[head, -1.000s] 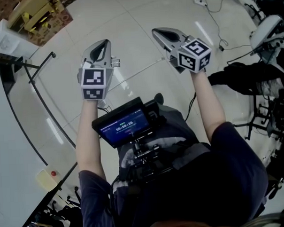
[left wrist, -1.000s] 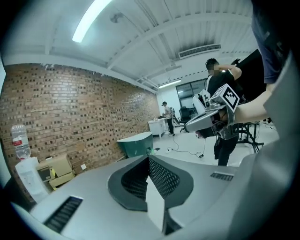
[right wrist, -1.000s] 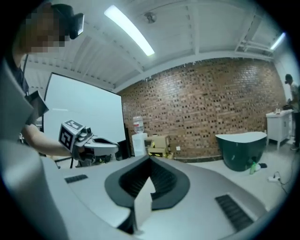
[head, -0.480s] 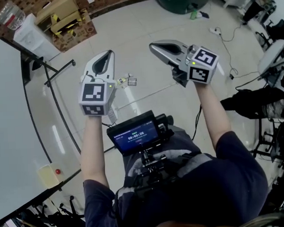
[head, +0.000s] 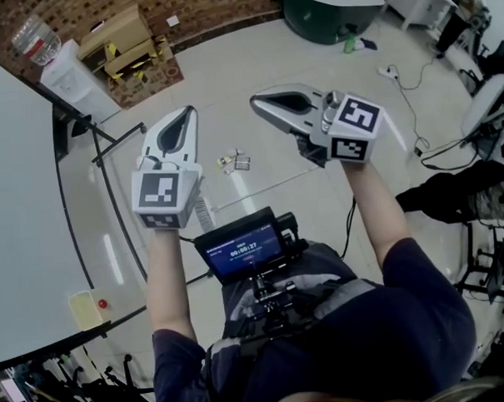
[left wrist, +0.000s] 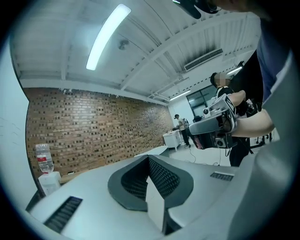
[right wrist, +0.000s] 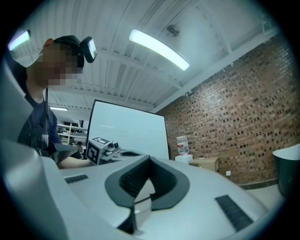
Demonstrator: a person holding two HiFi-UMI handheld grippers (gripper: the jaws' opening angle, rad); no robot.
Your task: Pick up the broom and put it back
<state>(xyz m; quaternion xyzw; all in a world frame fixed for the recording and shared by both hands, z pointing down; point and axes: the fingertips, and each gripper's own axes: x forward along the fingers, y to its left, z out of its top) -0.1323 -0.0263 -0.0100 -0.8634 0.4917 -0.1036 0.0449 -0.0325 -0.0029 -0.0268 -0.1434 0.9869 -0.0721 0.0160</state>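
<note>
Plainly, both hands are raised over the pale floor [head: 229, 68], side by side and well apart. The left gripper [head: 184, 116] has its jaws pressed together with nothing between them. The right gripper [head: 258, 102] is the same, jaws together and empty. No view shows the broom. Small scraps [head: 235, 162] lie on the floor, seen between the two grippers. A whiteboard [head: 19, 206] stands at the left, and cardboard boxes [head: 128, 39] sit against the brick wall [head: 218, 2].

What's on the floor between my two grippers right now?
In the head view, a few small scraps lie on the floor between the left gripper and the right gripper; nothing else there.
</note>
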